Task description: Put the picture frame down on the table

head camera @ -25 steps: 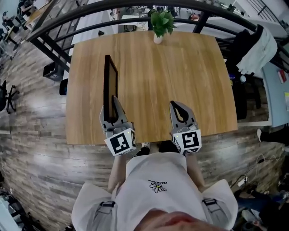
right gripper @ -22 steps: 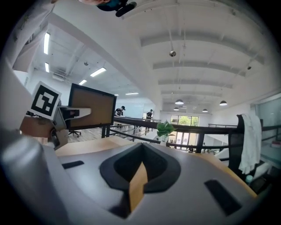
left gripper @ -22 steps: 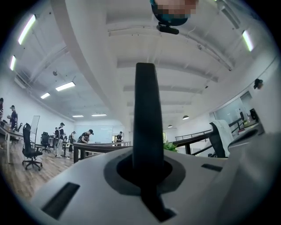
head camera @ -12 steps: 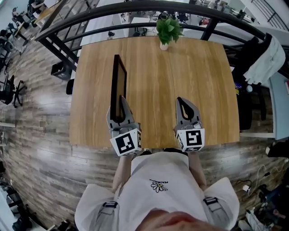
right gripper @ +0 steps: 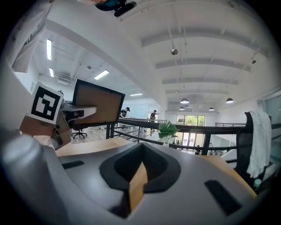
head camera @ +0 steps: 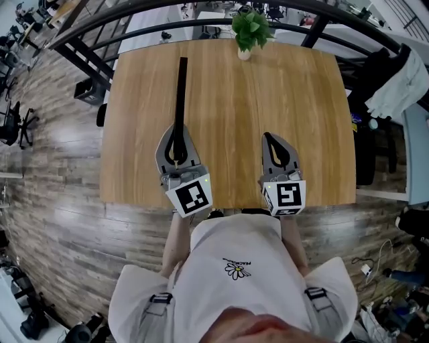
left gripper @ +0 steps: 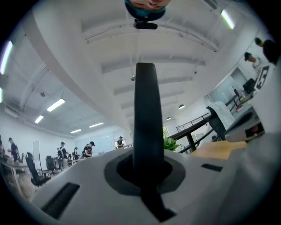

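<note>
The picture frame [head camera: 179,100] is black and shows edge-on as a thin line over the left half of the wooden table [head camera: 295,87]. My left gripper [head camera: 177,130] is shut on its near end. In the left gripper view the frame [left gripper: 145,114] rises as a dark bar straight out of the left gripper [left gripper: 147,173]. Whether its lower edge touches the table is not visible. My right gripper [head camera: 275,137] is shut with nothing in it, over the table's near right part. The right gripper view shows the frame's brown back [right gripper: 99,103] standing upright to the left of the right gripper [right gripper: 139,173].
A small potted plant [head camera: 249,30] stands at the table's far edge. A black railing [head camera: 141,13] curves behind the table. A white garment [head camera: 402,77] hangs over a chair to the right. Wood-look floor [head camera: 53,187] lies left of the table.
The frame, whose side face showed earlier, now stands edge-on to the head camera as a thin line. Both grippers stay near the table's front edge.
</note>
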